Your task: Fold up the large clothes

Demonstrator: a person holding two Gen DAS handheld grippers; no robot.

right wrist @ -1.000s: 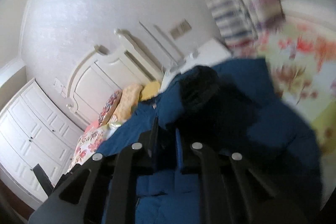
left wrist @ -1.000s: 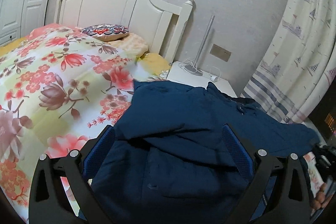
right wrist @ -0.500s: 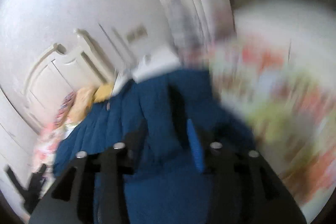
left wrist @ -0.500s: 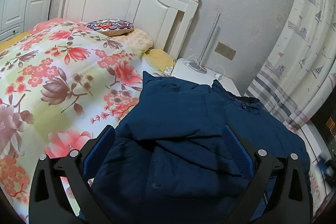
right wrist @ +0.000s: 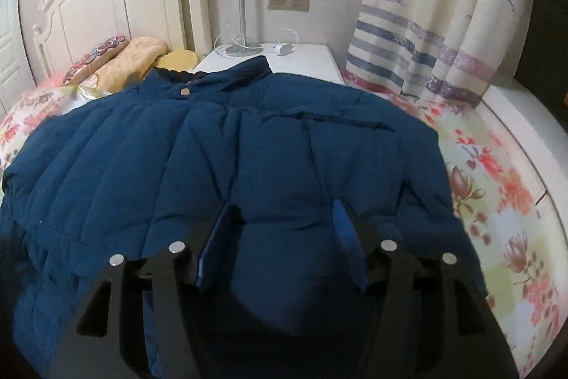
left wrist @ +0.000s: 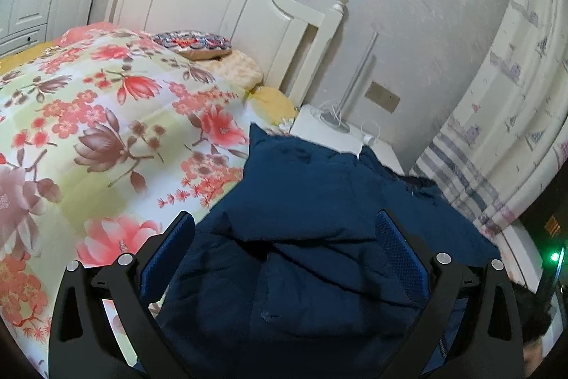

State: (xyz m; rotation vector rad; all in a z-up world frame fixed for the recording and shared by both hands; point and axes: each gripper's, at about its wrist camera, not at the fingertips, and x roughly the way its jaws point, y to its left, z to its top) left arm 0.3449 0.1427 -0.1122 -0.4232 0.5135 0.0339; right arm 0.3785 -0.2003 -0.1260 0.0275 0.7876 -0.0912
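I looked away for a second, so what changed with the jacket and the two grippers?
The right hand-held gripper, earlier shut on a fold of the blue jacket, swung round to face the headboard; its jaws are opening, padding bulging between them. The left hand-held gripper stayed wide open over the jacket on the floral quilt.

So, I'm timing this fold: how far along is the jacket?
Partly done: the blue jacket lies on the floral quilt with one flap folded across. The right gripper is opening, pads off the padding; the left gripper hovers open. Remaining folds are left.
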